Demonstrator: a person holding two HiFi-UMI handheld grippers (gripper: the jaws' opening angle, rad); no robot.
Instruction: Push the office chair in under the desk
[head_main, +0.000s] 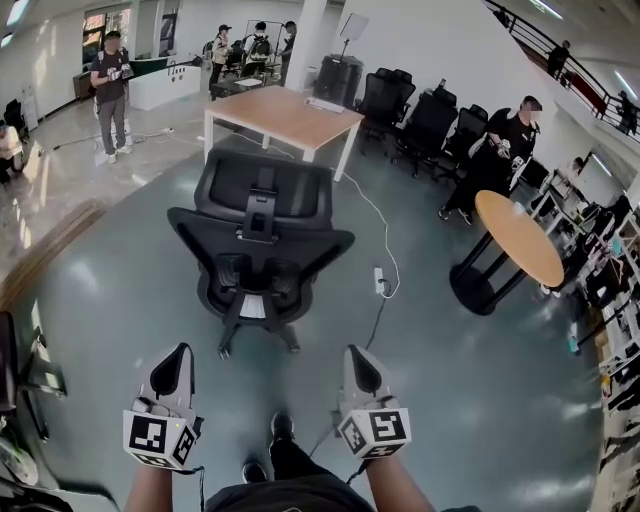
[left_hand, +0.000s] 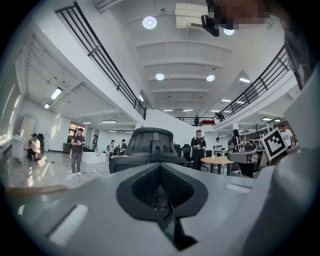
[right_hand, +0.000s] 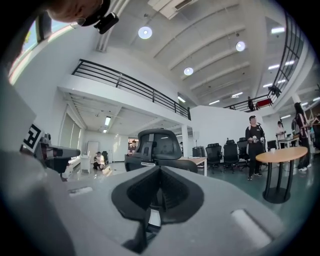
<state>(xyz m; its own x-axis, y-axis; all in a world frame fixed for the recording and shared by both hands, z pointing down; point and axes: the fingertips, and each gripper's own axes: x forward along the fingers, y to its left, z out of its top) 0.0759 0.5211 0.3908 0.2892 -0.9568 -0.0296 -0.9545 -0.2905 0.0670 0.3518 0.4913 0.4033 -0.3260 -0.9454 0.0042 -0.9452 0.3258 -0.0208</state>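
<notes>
A black mesh office chair (head_main: 258, 240) stands on the grey floor with its back toward me, a short way in front of a wooden desk with white legs (head_main: 285, 113). The chair (left_hand: 152, 145) shows beyond the left jaws, and the chair (right_hand: 159, 147) also beyond the right jaws. My left gripper (head_main: 176, 360) and right gripper (head_main: 356, 360) are held low near my body, both shut and empty, about a step short of the chair.
A power strip and white cable (head_main: 381, 280) lie on the floor right of the chair. A round wooden table (head_main: 518, 236) stands at right, a row of black chairs (head_main: 420, 115) behind the desk. Several people stand around the room.
</notes>
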